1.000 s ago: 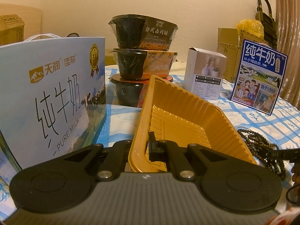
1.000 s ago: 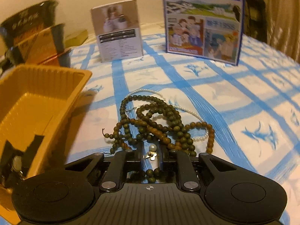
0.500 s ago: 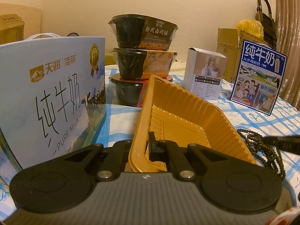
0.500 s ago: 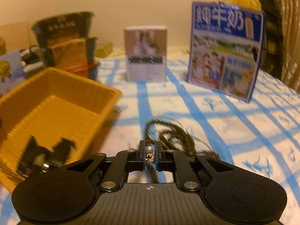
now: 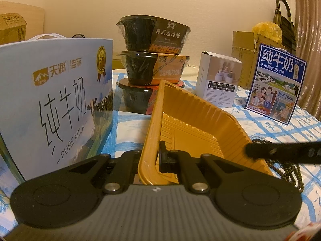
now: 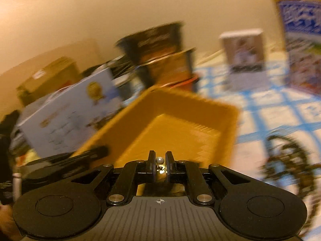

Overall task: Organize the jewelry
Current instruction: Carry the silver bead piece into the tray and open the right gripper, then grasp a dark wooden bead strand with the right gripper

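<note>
My left gripper [image 5: 155,156] is shut on the near rim of the yellow plastic tray [image 5: 192,124], one finger inside the wall and one outside. My right gripper [image 6: 160,158] is shut on a small pearl earring [image 6: 159,160] with a gold fitting, held above the near part of the tray [image 6: 180,128]. In the left wrist view the right gripper [image 5: 250,150] reaches in from the right over the tray's right rim. A pile of dark wooden bead strands [image 5: 289,170] lies on the checked cloth right of the tray, blurred in the right wrist view [image 6: 289,156].
A large pale-blue milk carton [image 5: 56,104] stands left of the tray. Three stacked black food bowls [image 5: 152,64] are behind it, with a small white box [image 5: 218,80] and a blue milk box [image 5: 276,84] at the back right. Cardboard boxes [image 5: 242,50] stand beyond the table.
My right gripper lifted off the bead pile with the pearl earring and swung left and up to hang over the tray. The left gripper and the tray stayed still.
</note>
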